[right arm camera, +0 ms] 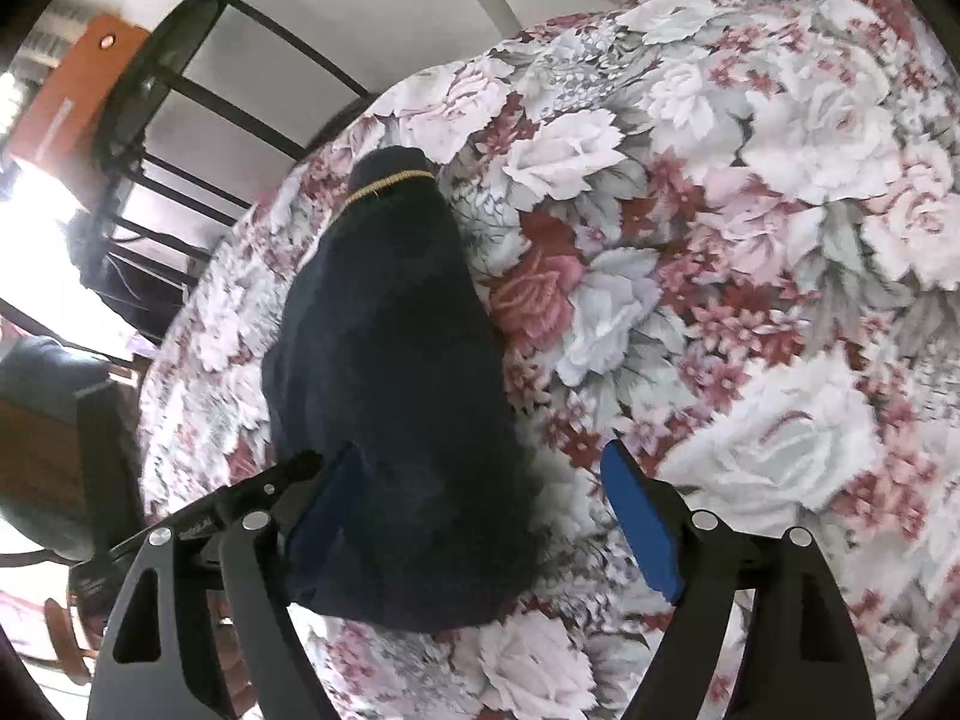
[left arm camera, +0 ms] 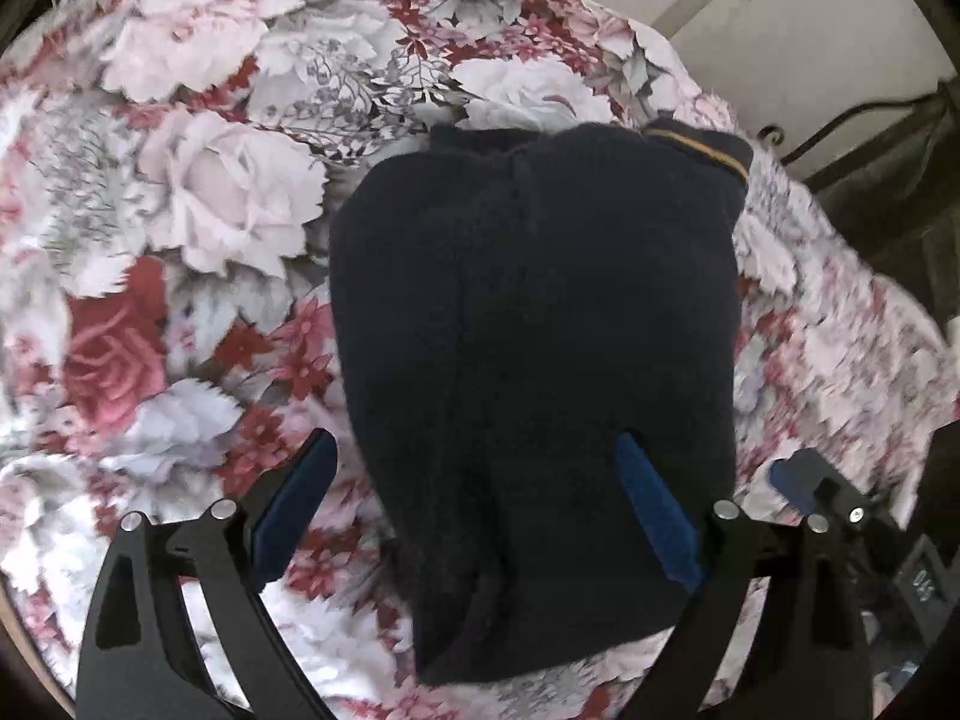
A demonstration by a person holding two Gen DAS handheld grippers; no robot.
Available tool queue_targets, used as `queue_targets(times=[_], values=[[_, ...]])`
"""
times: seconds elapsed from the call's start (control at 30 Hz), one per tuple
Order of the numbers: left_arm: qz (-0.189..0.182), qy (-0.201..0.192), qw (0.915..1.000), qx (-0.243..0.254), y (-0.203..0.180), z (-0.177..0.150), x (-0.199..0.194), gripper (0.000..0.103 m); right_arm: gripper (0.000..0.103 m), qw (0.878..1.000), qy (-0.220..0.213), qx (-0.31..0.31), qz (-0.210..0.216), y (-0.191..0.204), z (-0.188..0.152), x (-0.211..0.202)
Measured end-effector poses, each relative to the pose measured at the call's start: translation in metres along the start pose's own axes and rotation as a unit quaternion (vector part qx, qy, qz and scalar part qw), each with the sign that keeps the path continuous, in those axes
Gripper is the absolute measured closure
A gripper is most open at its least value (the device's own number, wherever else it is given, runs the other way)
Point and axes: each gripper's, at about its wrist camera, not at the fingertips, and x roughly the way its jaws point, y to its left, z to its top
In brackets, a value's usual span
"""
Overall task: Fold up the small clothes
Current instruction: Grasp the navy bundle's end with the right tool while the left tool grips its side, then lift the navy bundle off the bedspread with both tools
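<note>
Floral rose-print bedspread (left arm camera: 198,192) carries a folded navy knit garment (left arm camera: 534,324); left gripper (left arm camera: 474,480) and right gripper (right arm camera: 480,480), at six o'clock, both gape released.

The right tongs (right arm camera: 480,516) hang over a floral blanket (right arm camera: 750,210) with their blue pads (right arm camera: 639,519) spread wide, gripping nothing. A folded dark navy garment (right arm camera: 396,372) lies flat on the blanket, its near end reaching in between the pads toward the left one, its far end showing a thin yellow stripe (right arm camera: 384,183). Beyond the blanket's left edge stand a black metal frame (right arm camera: 180,78) and an orange board (right arm camera: 66,96), with a pale wall behind.
</note>
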Motion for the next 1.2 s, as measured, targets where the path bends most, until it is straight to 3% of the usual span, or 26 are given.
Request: queue_targets(times=[0.1,0.27,0.73,0.83,0.93,1.13,1.2], values=[[-0.010,-0.007,0.9999,0.011,0.001,0.006,0.009,0.013,0.019,1.000,0.004,0.007,0.016,-0.005,0.006,0.016],[-0.058,0.001,0.9983,-0.004,0.008,0.010,0.023,0.014,0.019,0.999,0.012,0.019,0.045,-0.006,0.014,0.045],[-0.078,0.000,0.9969,-0.008,0.010,0.003,0.034,0.009,0.010,0.994,0.014,0.020,0.104,-0.014,0.014,0.070],[-0.095,0.007,0.9952,0.024,-0.002,-0.002,0.036,0.012,0.006,0.995,0.020,-0.002,0.097,-0.008,0.014,0.074],[-0.093,-0.011,0.9943,0.051,-0.007,-0.006,0.035,0.017,0.004,0.996,0.020,-0.021,0.085,-0.001,0.012,0.077],[-0.114,-0.015,0.9929,0.031,0.002,-0.006,0.034,0.025,0.003,0.996,0.031,-0.028,0.080,0.008,0.009,0.080],[-0.113,-0.021,0.9930,0.028,0.001,-0.007,0.030,0.029,0.009,0.995,0.040,-0.021,0.091,0.015,0.007,0.079]])
